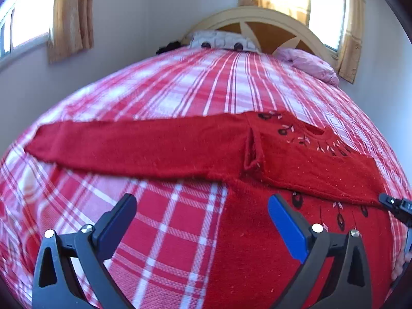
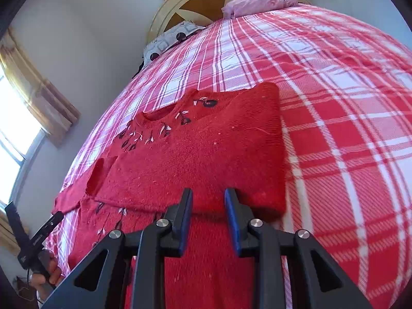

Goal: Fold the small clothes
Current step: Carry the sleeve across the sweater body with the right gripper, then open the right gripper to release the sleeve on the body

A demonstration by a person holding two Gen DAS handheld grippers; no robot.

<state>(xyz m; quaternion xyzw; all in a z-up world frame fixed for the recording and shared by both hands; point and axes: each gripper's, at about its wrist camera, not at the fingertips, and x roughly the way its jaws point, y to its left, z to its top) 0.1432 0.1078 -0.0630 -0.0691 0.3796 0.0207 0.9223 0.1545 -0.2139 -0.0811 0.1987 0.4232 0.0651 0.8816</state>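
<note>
On the plaid bedspread (image 1: 180, 226) my red sweater (image 1: 296, 164) lies with its long sleeve (image 1: 128, 144) stretched leftward, nearer my left gripper (image 1: 203, 216), spread empty, than my right gripper (image 2: 208, 206), parted and unclamped over the folded sleeve.

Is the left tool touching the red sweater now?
Apart. The left wrist view shows the left tool wide open, hovering above the red sweater and the checked bedcover, gripping no cloth.
</note>
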